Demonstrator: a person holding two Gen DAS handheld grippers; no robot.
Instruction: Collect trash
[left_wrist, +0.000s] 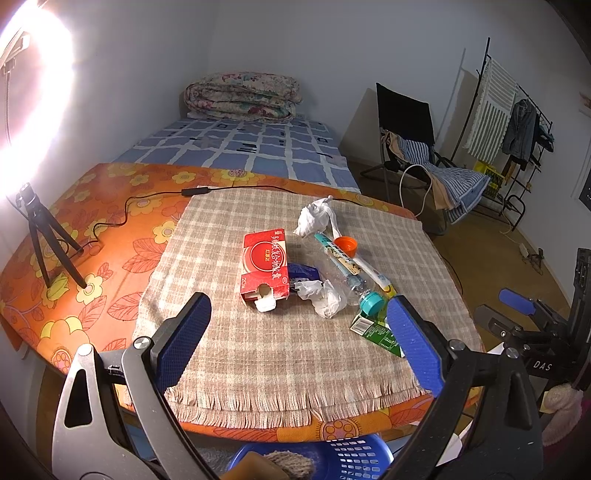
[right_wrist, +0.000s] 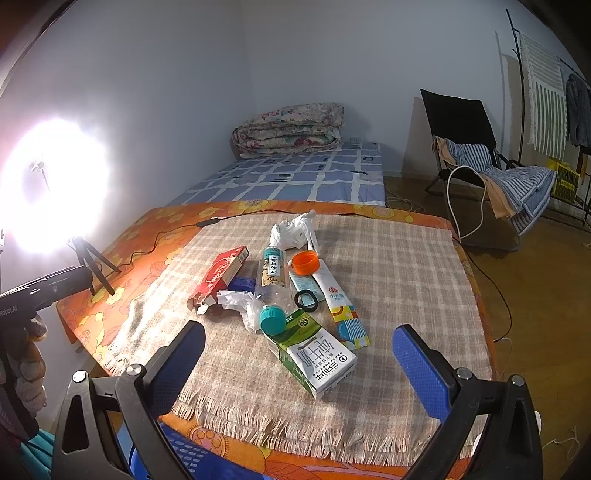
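The trash pile is lying on the plaid cloth (right_wrist: 388, 258), at twelve o'clock beyond both grippers. The green milk carton (right_wrist: 314, 354) is sitting nearest the right gripper (right_wrist: 299, 354); the left gripper (left_wrist: 295, 332) is half hiding it. Both are hanging wide apart, gripping nothing.
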